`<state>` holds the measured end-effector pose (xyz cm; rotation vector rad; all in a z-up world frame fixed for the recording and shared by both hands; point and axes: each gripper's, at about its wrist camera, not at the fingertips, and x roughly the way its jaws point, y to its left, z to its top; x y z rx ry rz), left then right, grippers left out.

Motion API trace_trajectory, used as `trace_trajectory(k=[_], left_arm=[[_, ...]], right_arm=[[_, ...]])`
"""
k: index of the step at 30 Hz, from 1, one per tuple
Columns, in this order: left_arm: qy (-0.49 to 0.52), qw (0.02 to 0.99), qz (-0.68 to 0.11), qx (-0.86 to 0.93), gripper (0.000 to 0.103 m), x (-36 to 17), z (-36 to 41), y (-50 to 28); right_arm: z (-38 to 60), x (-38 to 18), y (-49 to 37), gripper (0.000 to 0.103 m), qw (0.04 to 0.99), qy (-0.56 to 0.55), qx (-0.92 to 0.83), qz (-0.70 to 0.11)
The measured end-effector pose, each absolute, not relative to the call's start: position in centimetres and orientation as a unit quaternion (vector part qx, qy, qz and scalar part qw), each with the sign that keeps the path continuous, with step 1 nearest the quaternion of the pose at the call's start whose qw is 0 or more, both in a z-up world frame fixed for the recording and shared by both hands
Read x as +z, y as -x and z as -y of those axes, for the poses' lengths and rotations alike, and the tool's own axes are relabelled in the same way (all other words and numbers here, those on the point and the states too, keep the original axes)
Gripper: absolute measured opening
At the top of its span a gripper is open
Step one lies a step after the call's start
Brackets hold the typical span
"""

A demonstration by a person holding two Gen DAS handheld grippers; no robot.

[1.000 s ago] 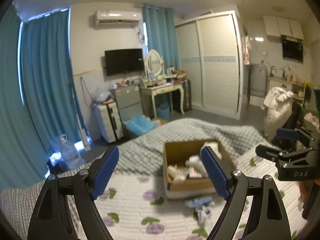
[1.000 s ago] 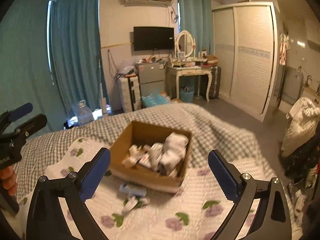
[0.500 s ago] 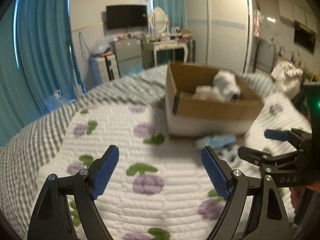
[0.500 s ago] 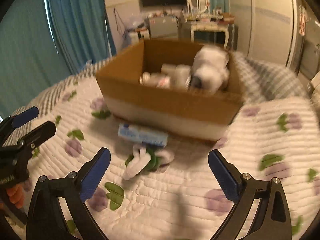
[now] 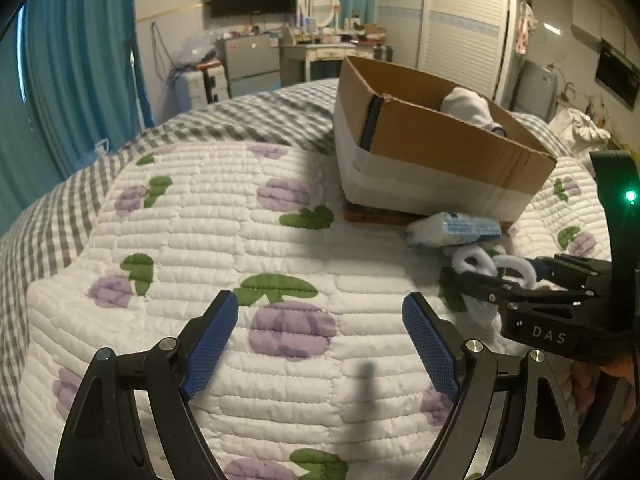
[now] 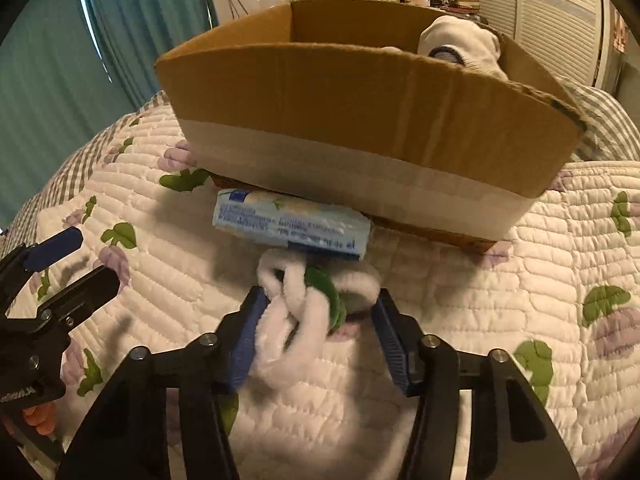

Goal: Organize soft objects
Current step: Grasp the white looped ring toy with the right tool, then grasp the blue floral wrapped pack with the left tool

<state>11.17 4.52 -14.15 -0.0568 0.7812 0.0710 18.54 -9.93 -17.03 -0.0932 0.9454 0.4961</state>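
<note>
A fluffy white looped toy with a green middle (image 6: pixel 304 300) lies on the quilted bed in front of a cardboard box (image 6: pixel 360 92). My right gripper (image 6: pixel 320 300) is open with its blue pads on either side of the toy, the left pad touching it. A blue-and-white tissue pack (image 6: pixel 288 224) lies between toy and box. A white plush (image 6: pixel 460 44) sits inside the box. My left gripper (image 5: pixel 320 312) is open and empty above the quilt, left of the right gripper (image 5: pixel 500 280). The toy (image 5: pixel 480 264), the pack (image 5: pixel 452 228) and the box (image 5: pixel 432 136) show in the left wrist view.
The bed has a white quilt with purple flowers (image 5: pixel 292 332) over a grey checked blanket (image 5: pixel 248 116). Teal curtains (image 5: pixel 80 60), a fridge, a dresser and a white wardrobe (image 5: pixel 460 20) stand behind the bed.
Both grippers dropped low over the quilt and moved in toward the box. My right gripper narrowed around the fluffy toy, which now lies between its pads.
</note>
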Motion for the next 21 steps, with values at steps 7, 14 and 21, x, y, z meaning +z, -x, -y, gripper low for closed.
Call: trace_trajectory(k=[7,14,21], left_arm=[[0.014,0.923,-0.384,0.027,0.085,-14.1,-3.2,-10.5],[0.019,0.916,-0.4,0.022,0.085,-13.8,-0.9,-10.8],[0.06,0.904,-0.424,-0.001,0.085,-13.9,2.3,-13.7]], right_arm=[[12.0,-15.4,-15.9,0.029,0.872,0.051,0.227,-0.432],[15.9,-13.4,-16.4,0.028,0.89,0.008,0.2,-0.41],[19.7,-13.4,-18.6,0.028,0.897,-0.012,0.155,-0.413]])
